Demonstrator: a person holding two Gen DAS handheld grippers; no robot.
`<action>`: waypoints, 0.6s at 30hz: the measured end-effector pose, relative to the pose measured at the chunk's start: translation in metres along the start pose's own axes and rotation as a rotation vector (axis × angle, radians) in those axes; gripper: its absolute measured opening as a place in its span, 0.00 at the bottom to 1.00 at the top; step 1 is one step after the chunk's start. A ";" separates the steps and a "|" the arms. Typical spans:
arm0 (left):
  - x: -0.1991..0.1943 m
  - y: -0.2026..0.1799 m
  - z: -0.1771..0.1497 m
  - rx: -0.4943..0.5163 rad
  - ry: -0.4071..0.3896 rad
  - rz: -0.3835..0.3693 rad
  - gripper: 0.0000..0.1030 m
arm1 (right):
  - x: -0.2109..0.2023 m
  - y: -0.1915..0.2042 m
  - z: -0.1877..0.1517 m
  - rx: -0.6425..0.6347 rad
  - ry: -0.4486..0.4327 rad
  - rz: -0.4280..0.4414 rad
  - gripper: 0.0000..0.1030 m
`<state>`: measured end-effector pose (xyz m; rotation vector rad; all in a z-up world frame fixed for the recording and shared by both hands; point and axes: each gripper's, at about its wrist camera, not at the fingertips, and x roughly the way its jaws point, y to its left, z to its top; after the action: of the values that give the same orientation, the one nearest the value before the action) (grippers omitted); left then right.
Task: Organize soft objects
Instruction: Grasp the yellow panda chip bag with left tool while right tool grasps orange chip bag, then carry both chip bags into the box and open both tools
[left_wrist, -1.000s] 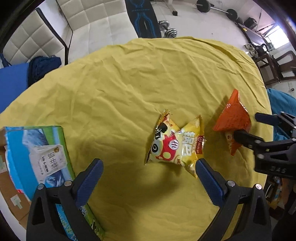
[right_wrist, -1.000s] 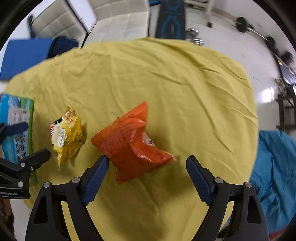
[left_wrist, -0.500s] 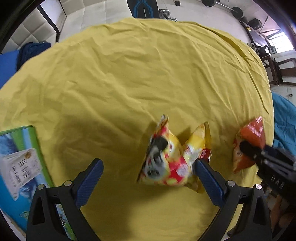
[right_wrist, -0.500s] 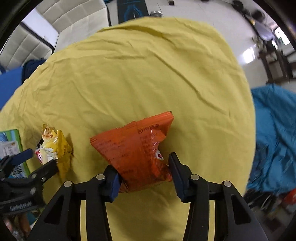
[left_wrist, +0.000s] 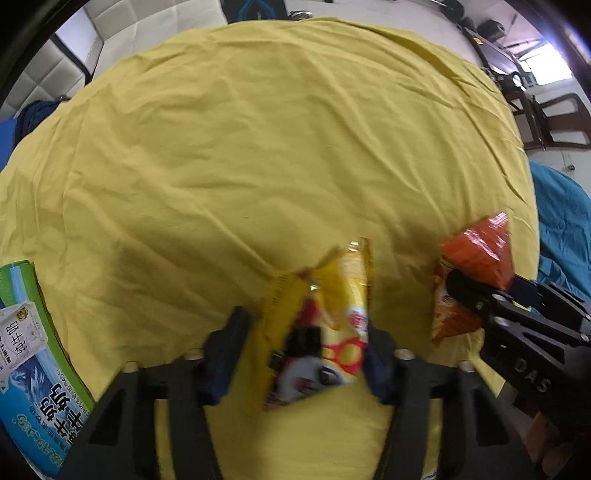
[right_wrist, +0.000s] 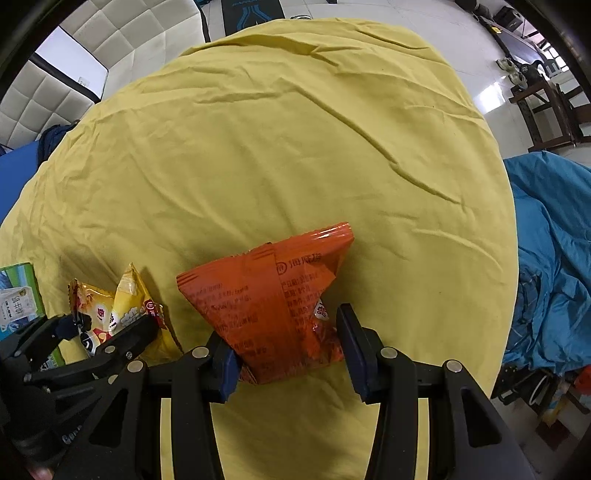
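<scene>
Snacks are being picked up, one in each claw. The yellow bag (left_wrist: 325, 325) is squeezed between the two blue pads of the left claw (left_wrist: 306, 350), near the front edge of the yellow cloth (left_wrist: 295, 147). The orange bag (right_wrist: 273, 306) is held the same way in the right claw (right_wrist: 288, 350), just to the right of the yellow one. Both claws are closed narrow on their bags, and both bags are crumpled where they are pinched. It cannot be told if the bags are lifted off the cloth or are resting on it. A blue and green box (left_wrist: 33, 369) is seen at the far left, at the edge of the cloth. The grabbing step looks done, so the carrying step is judged to be next. The bags would need to be raised and taken to one spot, maybe toward the box, though the right spot is not shown. A soft grip is called for, since the bags are puffy and could slip or be crushed if too much force is used.
</scene>
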<state>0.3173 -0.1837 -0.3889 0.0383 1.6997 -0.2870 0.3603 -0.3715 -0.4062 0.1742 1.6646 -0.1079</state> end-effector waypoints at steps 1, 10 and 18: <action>-0.002 -0.004 -0.002 0.009 -0.006 0.012 0.43 | 0.000 0.002 -0.001 0.000 -0.003 -0.002 0.47; -0.024 -0.016 -0.021 0.031 -0.097 0.092 0.41 | -0.009 0.004 -0.019 -0.019 -0.032 -0.019 0.32; -0.061 -0.012 -0.036 0.024 -0.169 0.100 0.41 | -0.019 0.003 -0.047 -0.010 -0.054 0.007 0.31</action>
<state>0.2890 -0.1796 -0.3231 0.1137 1.5210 -0.2298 0.3160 -0.3615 -0.3829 0.1682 1.6100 -0.0977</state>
